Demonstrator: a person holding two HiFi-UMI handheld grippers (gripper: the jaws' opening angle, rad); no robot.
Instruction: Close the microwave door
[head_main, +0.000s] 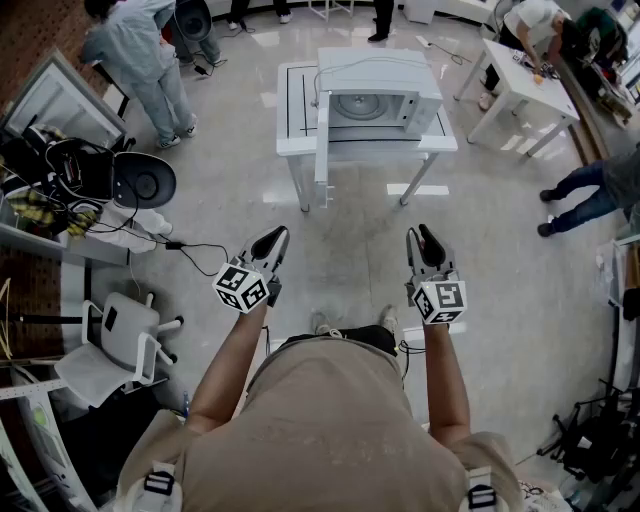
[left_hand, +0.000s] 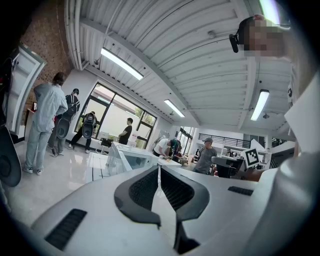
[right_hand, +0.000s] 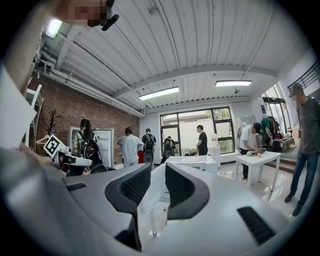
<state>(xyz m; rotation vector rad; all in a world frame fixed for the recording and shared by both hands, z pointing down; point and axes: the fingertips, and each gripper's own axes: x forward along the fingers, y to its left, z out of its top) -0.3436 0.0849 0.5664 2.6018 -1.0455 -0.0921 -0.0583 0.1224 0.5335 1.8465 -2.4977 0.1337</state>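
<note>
Door open, and I'm well short of the microwave.

The white surface (head_main: 295, 140) stands ahead across open floor. The microwave (head_main: 385, 100) sits on it, its door (head_main: 322, 150) swung out toward me on the left. I'd step in, lay the left gripper (head_main: 272, 240) on the door's outer face near the free edge, and push it round gently until it latches, so the microwave doesn't slide. That gripper is closed and empty. The right gripper (head_main: 425, 238) shows a narrow gap, also empty. A chair (head_main: 145, 180) and a cable (head_main: 200, 247) lie left of my path, and the people are well apart.
</note>
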